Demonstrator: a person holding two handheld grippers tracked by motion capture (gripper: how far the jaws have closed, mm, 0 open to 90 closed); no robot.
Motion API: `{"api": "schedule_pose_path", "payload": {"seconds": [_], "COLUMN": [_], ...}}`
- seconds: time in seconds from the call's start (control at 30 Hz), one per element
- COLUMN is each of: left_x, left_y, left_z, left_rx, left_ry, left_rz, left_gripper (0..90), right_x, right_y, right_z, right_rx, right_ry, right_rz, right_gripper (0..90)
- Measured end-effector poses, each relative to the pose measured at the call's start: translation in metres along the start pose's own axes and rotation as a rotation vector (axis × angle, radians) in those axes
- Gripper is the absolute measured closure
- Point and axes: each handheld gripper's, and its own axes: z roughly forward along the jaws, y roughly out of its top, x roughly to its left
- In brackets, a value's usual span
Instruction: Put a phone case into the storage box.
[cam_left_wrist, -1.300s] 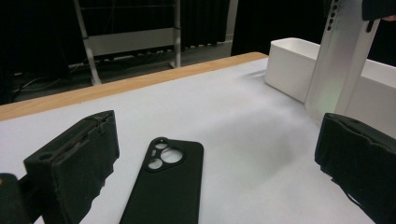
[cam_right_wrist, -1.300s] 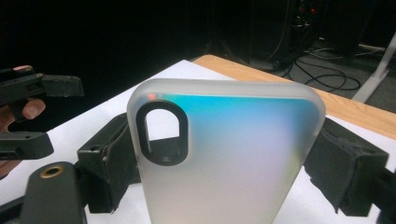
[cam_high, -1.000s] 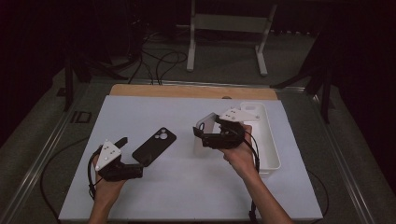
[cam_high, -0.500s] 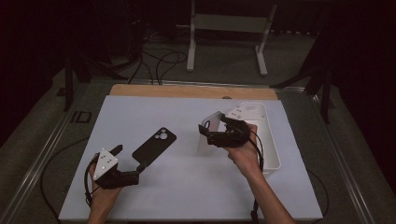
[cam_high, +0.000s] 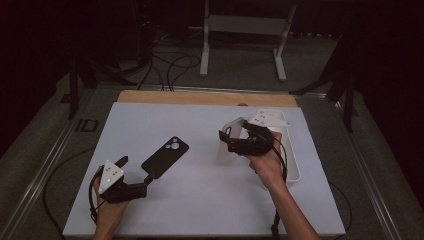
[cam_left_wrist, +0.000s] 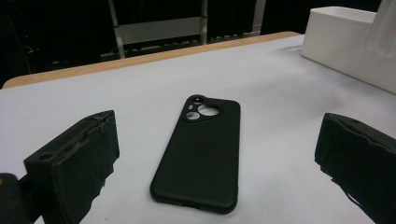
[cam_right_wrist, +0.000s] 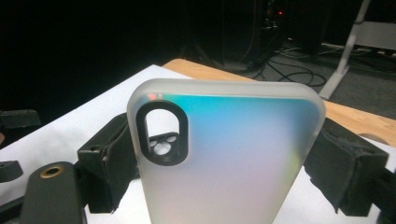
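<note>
A black phone case (cam_high: 165, 157) lies flat, camera cutout up, on the white mat (cam_high: 200, 200). My left gripper (cam_high: 135, 170) is open just at its near end; in the left gripper view the black phone case (cam_left_wrist: 201, 149) lies between the spread jaws of the left gripper (cam_left_wrist: 217, 156), untouched. My right gripper (cam_high: 231, 141) is shut on a frosted translucent phone case (cam_high: 229, 131), held upright over the mat's right half. In the right gripper view the translucent case (cam_right_wrist: 224, 163) stands with both pads (cam_right_wrist: 107, 158) pressed on its sides.
A white bin (cam_high: 292, 167) stands at the mat's right edge, just behind the right hand. A wooden strip (cam_high: 200, 97) runs along the far edge. Beyond are cables (cam_high: 170, 65) and a white stand (cam_high: 240, 35) on the floor.
The left gripper has drawn back toward the near edge, away from the black case. The right gripper with the translucent case has shifted slightly right.
</note>
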Motion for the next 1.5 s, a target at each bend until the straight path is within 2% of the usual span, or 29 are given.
{"api": "schedule_pose_path", "payload": {"seconds": [0.8,1.5], "left_x": [-0.002,-0.003], "left_y": [0.000,0.001], "left_z": [0.001,0.000], "left_rx": [0.004,-0.001], "left_ry": [-0.004,-0.001], "left_rz": [0.006,0.007], "left_gripper": [0.5,0.5], "right_x": [-0.027,-0.062], "right_y": [0.012,0.027], "right_z": [-0.009,-0.030], "right_rx": [0.004,-0.017], "right_ry": [-0.083,-0.191], "right_rz": [0.007,0.014], "right_gripper": [16.7,16.7]}}
